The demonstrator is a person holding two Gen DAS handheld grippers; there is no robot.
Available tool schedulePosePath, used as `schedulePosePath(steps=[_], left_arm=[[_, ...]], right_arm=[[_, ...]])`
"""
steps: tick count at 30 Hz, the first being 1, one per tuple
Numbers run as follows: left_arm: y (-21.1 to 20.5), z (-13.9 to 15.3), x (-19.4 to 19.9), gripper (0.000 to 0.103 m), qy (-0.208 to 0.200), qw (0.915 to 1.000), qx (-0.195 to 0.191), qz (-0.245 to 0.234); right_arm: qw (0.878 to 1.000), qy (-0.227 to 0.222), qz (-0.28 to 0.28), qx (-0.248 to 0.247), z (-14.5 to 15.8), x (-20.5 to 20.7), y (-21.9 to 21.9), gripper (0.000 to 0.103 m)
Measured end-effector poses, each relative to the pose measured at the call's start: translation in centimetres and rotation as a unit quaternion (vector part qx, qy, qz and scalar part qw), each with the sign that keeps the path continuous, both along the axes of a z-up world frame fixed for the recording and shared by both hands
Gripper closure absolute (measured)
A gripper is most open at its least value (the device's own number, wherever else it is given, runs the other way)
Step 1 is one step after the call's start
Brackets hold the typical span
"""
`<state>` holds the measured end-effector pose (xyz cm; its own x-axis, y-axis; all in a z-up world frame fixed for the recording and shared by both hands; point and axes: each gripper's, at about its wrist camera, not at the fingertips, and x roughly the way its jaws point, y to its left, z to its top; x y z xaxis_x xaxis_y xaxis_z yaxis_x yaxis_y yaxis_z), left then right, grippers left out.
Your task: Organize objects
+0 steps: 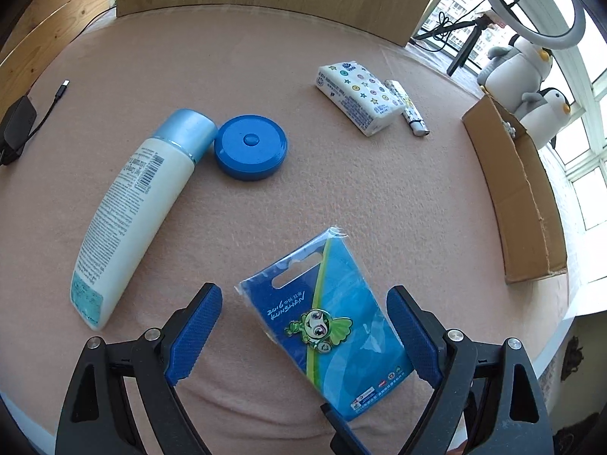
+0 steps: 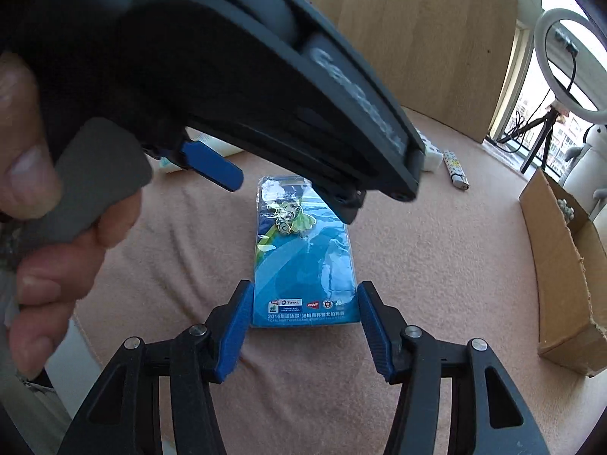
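A blue badge card [image 1: 330, 322] in a clear sleeve, with a green cartoon pin, lies flat on the pink cloth. My left gripper [image 1: 303, 295] hovers above it, jaws open wide on either side, touching nothing. In the right wrist view the card's [image 2: 303, 265] near end sits between the blue pads of my right gripper [image 2: 303, 288], which meet its two side edges. The left gripper's black body, with one blue finger [image 2: 212, 167] showing, hangs over the card's far end, held by a hand [image 2: 38, 227].
A white lotion bottle [image 1: 129, 208] lies beside a round blue tin [image 1: 250, 146]. Farther back are a tissue pack [image 1: 356, 96] and a lighter [image 1: 408, 108]. An open cardboard box [image 1: 523, 197] stands at the right edge, penguin toys [image 1: 519, 64] behind it. A black charger [image 1: 17, 125] sits far left.
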<state>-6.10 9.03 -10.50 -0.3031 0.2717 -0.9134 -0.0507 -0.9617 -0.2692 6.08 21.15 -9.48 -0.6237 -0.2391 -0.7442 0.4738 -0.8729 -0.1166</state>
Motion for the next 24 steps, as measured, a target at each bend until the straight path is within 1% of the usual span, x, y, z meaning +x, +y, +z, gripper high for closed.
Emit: schedulePosePath(steps=[3,5,7,16,24], left_arm=[[-0.3,-0.1,-0.1,0.014,-0.005,0.9999,0.006,0.006],[-0.4,-0.3,-0.2,0.026,-0.010,0.9999,0.006,0.006],[-0.5,-0.3,-0.2,0.030,-0.011,0.9999,0.010,0.004],[-0.7,1.2,0.2,0.033,0.010,0.9999,0.007,-0.001],[0.0,4.6,-0.2,0.034,0.048,0.9988,0.006,-0.010]], right_arm=[[1.000,0.019,0.009,0.009,0.3,0.6,-0.5,0.052],[0.999,0.024,0.015,0.016,0.3,0.7,-0.8,0.052],[0.999,0.026,0.019,0.017,0.3,0.9,-1.0,0.052],[1.000,0.020,0.010,0.004,0.9,0.5,-0.7,0.052],[0.999,0.041,0.000,-0.007,2.9,-0.1,0.0,0.052]])
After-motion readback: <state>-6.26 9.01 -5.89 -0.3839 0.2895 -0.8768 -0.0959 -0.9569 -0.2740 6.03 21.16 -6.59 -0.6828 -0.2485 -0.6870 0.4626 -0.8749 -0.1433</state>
